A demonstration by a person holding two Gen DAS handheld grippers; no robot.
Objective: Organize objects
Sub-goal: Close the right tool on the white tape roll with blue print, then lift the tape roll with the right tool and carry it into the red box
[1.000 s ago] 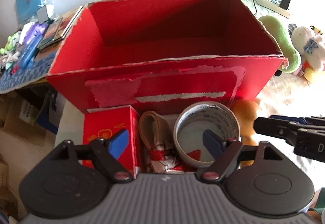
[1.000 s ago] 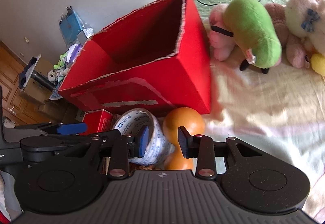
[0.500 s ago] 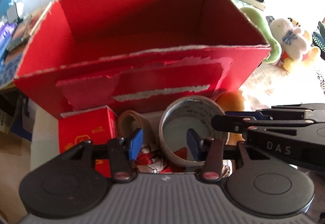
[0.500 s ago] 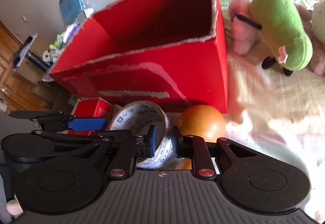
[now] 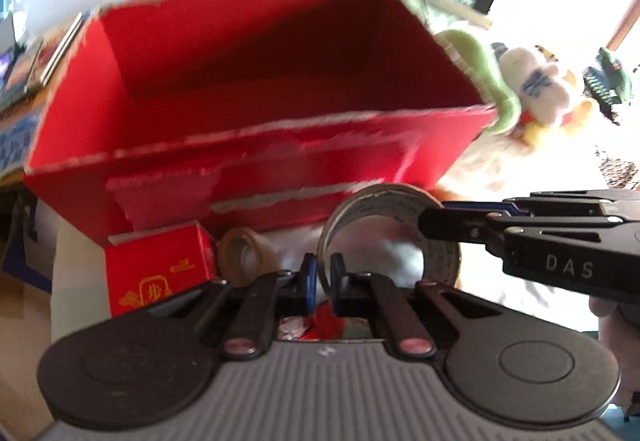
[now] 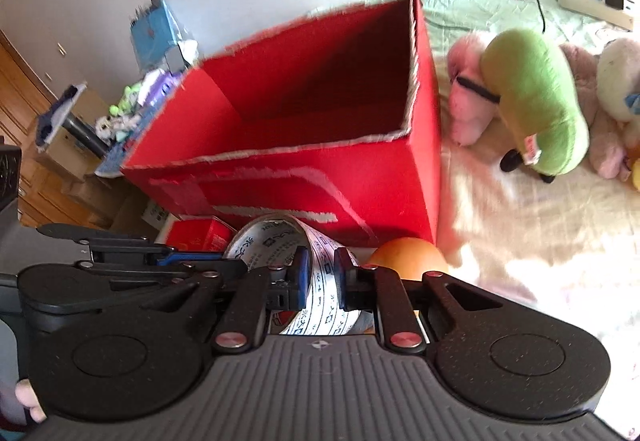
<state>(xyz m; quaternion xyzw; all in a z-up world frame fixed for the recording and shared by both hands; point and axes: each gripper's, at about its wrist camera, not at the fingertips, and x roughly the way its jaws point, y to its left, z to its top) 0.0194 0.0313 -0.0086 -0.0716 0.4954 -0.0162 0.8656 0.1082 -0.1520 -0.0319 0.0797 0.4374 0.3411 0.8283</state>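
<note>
Gripping from both sides, I have the big tape roll (image 5: 390,229) pinched at 2 spots: my left claw (image 5: 320,283) is closed on its near-left wall, and my right claw (image 6: 322,277) is clamped across the printed band on the opposite side. The roll stands on edge just in front of the red cardboard box (image 5: 256,129), whose open top faces up and whose front wall blocks the way forward. In the left wrist view the right claw reaches in from the right, its tips on the roll's upper right rim.

Crowding the roll: a small red carton (image 5: 156,273) sits to the left, near the box's front wall, and a smaller brown tape roll (image 5: 242,257) lies between that carton and the big roll. An orange ball (image 6: 406,259) rests just right of the big roll, near the box's front corner. Under the left claw I can see some red and white scraps, too blurred to name.

Farther right on the bed, a green plush (image 6: 536,105) lies over a pink plush (image 6: 466,105), with a white plush (image 5: 532,89) beyond. A power strip (image 6: 592,1) with a plugged charger lies at the far edge. Cluttered items sit left of the box, well apart.
</note>
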